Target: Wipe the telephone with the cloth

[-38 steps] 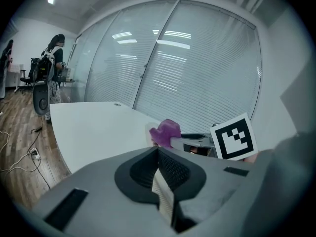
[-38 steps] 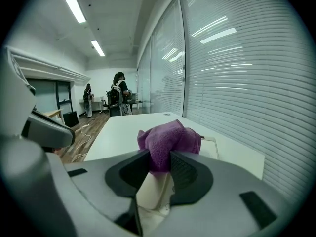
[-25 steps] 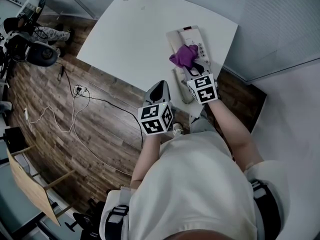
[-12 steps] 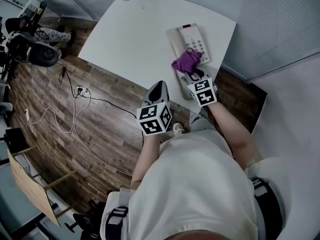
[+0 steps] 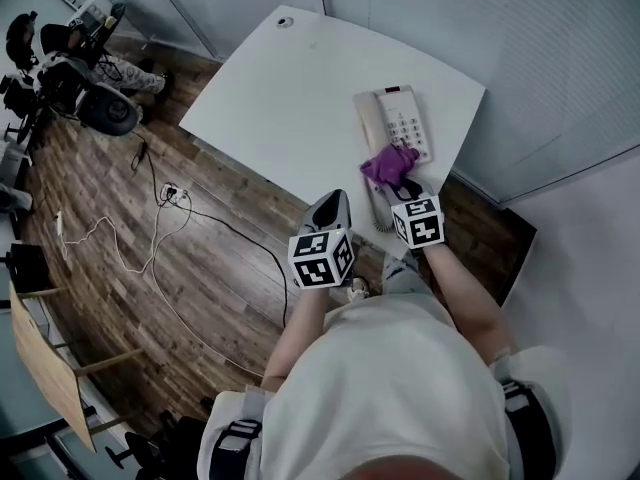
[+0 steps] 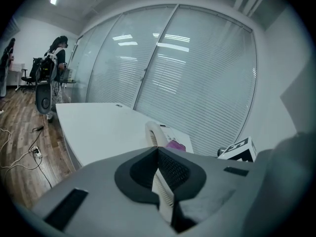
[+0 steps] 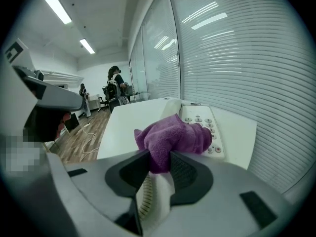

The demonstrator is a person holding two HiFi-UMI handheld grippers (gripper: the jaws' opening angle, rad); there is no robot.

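While the right claw (image 5: 398, 185) clamps the purple cloth (image 5: 388, 164), the cloth rests on the near end of the phone (image 5: 404, 118), by the right edge of the tabletop (image 5: 285, 98). Left claw (image 5: 331, 204) is closed and empty at the tabletop's near edge, apart from the phone.

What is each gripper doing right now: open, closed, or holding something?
Left gripper: closed, holding nothing.
Right gripper: closed on the fluffy purple cloth, over the white push-button telephone.
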